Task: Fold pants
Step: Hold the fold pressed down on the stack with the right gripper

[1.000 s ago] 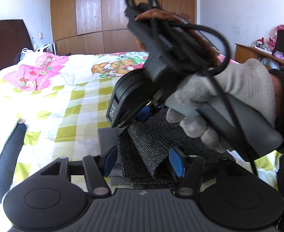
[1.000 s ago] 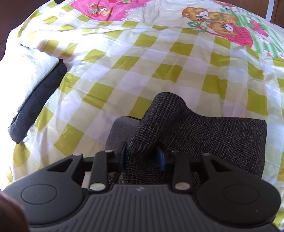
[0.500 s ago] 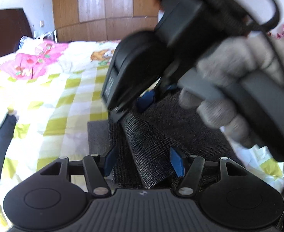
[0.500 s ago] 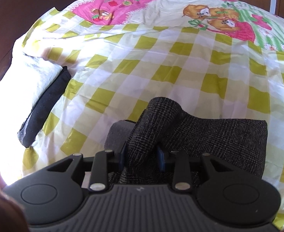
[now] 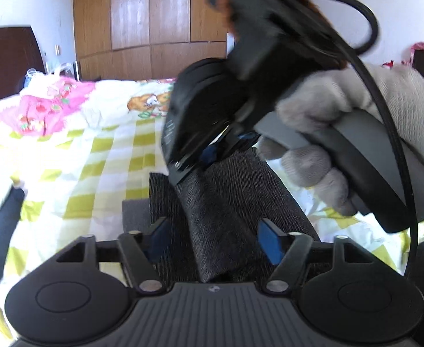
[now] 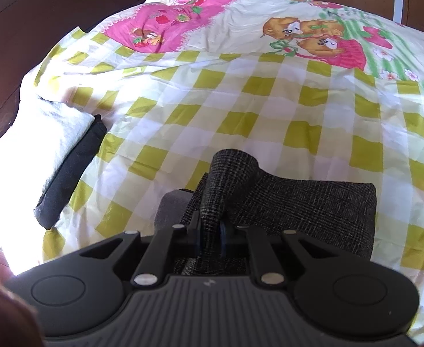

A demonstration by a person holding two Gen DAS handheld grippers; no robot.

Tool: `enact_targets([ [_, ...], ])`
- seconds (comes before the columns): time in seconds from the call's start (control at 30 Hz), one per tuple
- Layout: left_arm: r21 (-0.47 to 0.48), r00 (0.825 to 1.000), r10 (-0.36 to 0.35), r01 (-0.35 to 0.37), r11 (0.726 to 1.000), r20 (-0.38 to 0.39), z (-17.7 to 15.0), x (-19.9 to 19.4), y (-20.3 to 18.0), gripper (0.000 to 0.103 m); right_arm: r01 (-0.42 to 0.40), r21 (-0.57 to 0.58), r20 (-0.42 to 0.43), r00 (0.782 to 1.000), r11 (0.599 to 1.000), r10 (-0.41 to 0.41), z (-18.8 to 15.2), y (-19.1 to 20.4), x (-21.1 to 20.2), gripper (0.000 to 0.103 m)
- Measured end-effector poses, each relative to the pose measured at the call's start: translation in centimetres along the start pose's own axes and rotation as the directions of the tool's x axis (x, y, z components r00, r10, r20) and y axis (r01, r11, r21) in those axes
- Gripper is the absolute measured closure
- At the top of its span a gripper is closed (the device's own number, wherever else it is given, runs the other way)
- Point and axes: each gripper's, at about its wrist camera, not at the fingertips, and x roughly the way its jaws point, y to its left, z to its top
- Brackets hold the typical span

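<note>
- Between the jaws of the right gripper (image 6: 210, 238): a raised fold of the dark checked pants (image 6: 298, 211), pinched tight; these jaws have just been closing.
- Left gripper (image 5: 214, 238): jaws wide, just been opening, blue pads clear of the same fold running up between them.
- Pants: folded block lying on the yellow-checked bedsheet (image 6: 240, 110).
- Gloved hand (image 5: 356, 110): above the pants, holding the right gripper's handle.
- Dark cloth (image 6: 70, 173): left of the pants, at the bed's edge.
</note>
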Motion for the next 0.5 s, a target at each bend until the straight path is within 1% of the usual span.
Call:
enact_targets([
  [0.07,0.022,1.000,0.008,-0.008,1.000,0.004,0.2,0.4,-0.9,0.017,-0.012,0.006,-0.019,1.000,1.000,0.012,0.0,0.0,0.2,0.091],
  [0.1,0.024,1.000,0.027,-0.027,0.999,0.006,0.5,0.9,-1.2,0.016,-0.015,0.009,-0.023,1.000,1.000,0.015,-0.1,0.0,0.2,0.091],
  [0.17,0.027,0.998,0.055,-0.055,0.998,-0.014,0.7,2.2,-1.6,0.016,-0.016,-0.001,-0.027,0.999,1.000,0.016,-0.1,0.0,0.0,0.091],
  [0.23,0.017,0.998,0.053,-0.053,0.998,-0.031,0.7,3.3,-1.9,0.016,-0.019,-0.012,-0.029,0.999,1.000,0.018,0.0,0.0,0.0,0.091],
  [0.27,0.018,0.997,0.057,-0.056,0.998,-0.044,0.6,3.9,-2.1,0.018,-0.021,-0.016,-0.032,0.999,1.000,0.020,0.0,0.0,0.0,0.091],
  [0.3,0.021,0.996,0.066,-0.065,0.998,-0.052,0.6,4.2,-2.1,0.023,-0.027,-0.015,-0.035,0.999,1.000,0.027,0.0,-0.1,0.1,0.091],
  [0.33,0.027,0.995,0.079,-0.078,0.997,-0.061,0.2,4.1,-2.3,0.038,-0.034,-0.011,-0.037,0.999,0.999,0.033,0.1,-0.3,0.1,0.091],
  [0.37,0.021,0.994,0.077,-0.076,0.997,-0.074,0.1,4.2,-2.0,0.046,-0.040,-0.007,-0.037,0.999,0.999,0.040,0.1,-0.5,0.1,0.091],
  [0.4,-0.005,0.995,0.055,-0.055,0.998,-0.085,-0.1,4.0,-1.3,0.048,-0.044,-0.002,-0.035,0.998,0.999,0.043,0.1,-0.7,0.0,0.091],
  [0.47,-0.069,0.995,0.026,-0.033,0.997,-0.098,-0.4,3.3,0.3,0.062,-0.057,0.005,-0.031,0.998,0.998,0.057,0.1,-1.2,-0.2,0.091],
  [0.5,-0.094,0.995,0.022,-0.031,0.995,-0.097,-0.4,2.9,1.1,0.063,-0.061,0.005,-0.028,0.998,0.998,0.061,0.1,-1.3,-0.3,0.091],
])
